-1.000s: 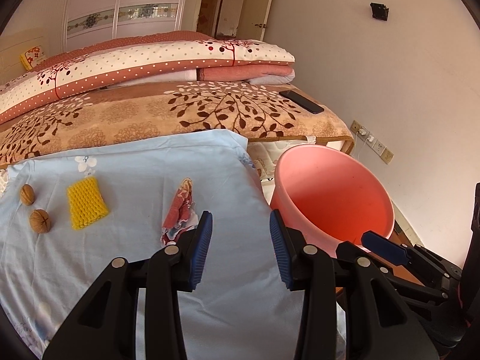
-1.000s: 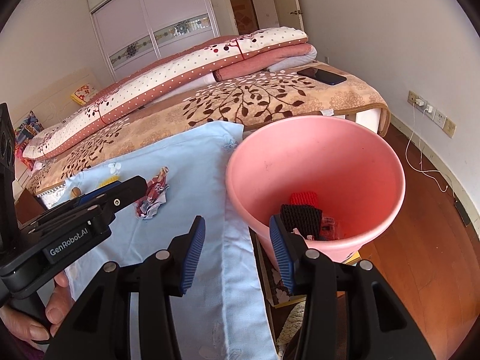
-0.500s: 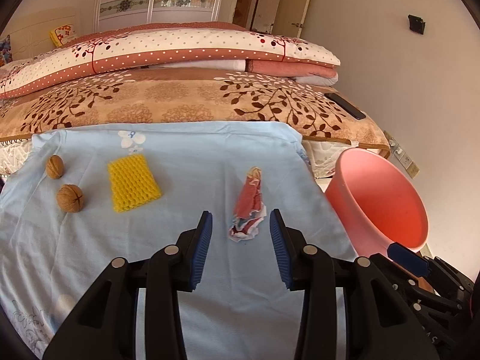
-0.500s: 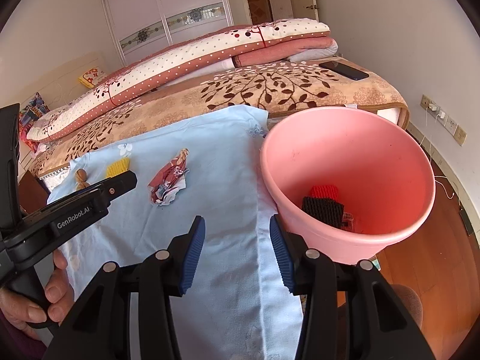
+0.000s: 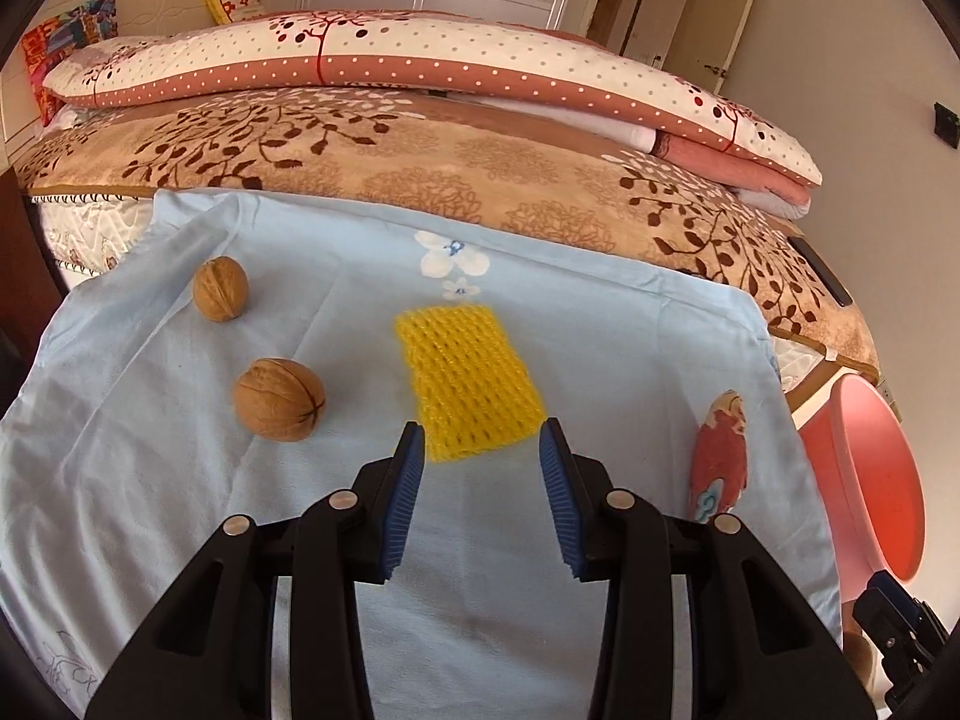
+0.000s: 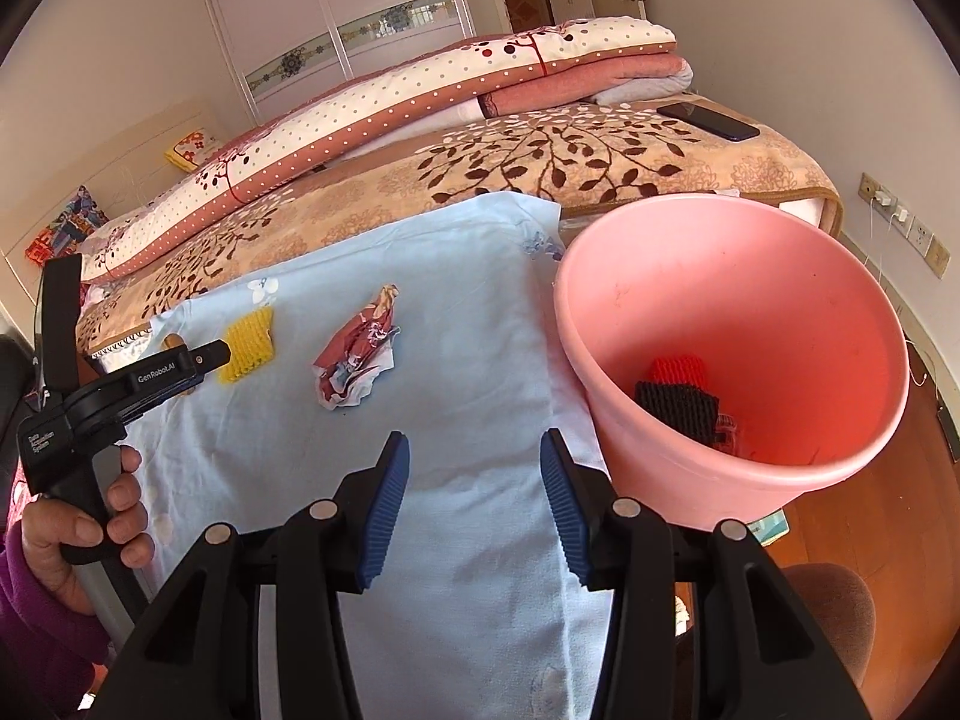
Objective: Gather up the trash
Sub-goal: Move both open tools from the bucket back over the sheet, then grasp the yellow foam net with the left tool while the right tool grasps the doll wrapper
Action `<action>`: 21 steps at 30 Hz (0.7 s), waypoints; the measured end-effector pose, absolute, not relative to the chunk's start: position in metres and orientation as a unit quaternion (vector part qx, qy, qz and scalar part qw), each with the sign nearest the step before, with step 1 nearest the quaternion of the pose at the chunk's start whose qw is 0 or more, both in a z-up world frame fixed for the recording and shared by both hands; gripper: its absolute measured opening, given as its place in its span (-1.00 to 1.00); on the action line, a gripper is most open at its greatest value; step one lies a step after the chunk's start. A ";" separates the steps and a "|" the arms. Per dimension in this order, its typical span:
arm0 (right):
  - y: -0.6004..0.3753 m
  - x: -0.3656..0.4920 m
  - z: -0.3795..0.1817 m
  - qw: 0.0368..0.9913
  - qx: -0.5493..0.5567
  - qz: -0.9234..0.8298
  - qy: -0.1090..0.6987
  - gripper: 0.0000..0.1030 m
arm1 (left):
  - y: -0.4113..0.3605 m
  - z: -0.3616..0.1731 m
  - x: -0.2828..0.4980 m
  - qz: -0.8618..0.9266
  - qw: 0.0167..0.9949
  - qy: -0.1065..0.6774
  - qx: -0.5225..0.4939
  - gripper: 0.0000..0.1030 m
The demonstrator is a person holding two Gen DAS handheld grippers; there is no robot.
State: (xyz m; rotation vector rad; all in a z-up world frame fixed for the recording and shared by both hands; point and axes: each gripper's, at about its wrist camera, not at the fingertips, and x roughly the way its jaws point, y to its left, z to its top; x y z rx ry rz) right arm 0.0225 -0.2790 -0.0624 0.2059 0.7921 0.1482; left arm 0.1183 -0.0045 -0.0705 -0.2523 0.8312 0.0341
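Note:
A yellow foam net (image 5: pixel 470 381) lies on the light blue cloth (image 5: pixel 360 300); it also shows in the right wrist view (image 6: pixel 249 343). My left gripper (image 5: pixel 480 450) is open and empty, its fingertips just short of the net's near edge. A crumpled red wrapper (image 5: pixel 720 456) lies to its right, also in the right wrist view (image 6: pixel 357 363). The pink bin (image 6: pixel 732 354) stands off the cloth's right edge and holds red and black foam nets (image 6: pixel 678 390). My right gripper (image 6: pixel 474 462) is open and empty over the cloth, left of the bin.
Two walnuts (image 5: pixel 279 399) (image 5: pixel 220 288) lie on the cloth left of the yellow net. Behind is a bed with a brown leaf blanket (image 5: pixel 480 180), folded quilts (image 5: pixel 360 66) and a phone (image 6: pixel 708 121). Wooden floor (image 6: pixel 870 528) lies right of the bin.
My left gripper has swung left from the bin and wrapper to face the yellow net and moved closer. The right gripper shifted slightly left. Both stayed open.

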 end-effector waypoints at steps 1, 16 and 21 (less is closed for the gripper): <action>-0.279 0.023 -0.062 0.915 0.100 0.073 0.384 -0.09 | -0.002 -0.073 0.121 0.018 0.904 0.408 -0.126 -0.22; -0.277 0.035 -0.067 0.910 0.096 0.083 0.395 -0.06 | -0.013 -0.087 0.135 0.003 0.903 0.417 -0.102 -0.67; -0.270 0.042 -0.069 0.905 0.094 0.095 0.405 -0.06 | -0.010 -0.084 0.132 -0.002 0.907 0.409 -0.102 -0.84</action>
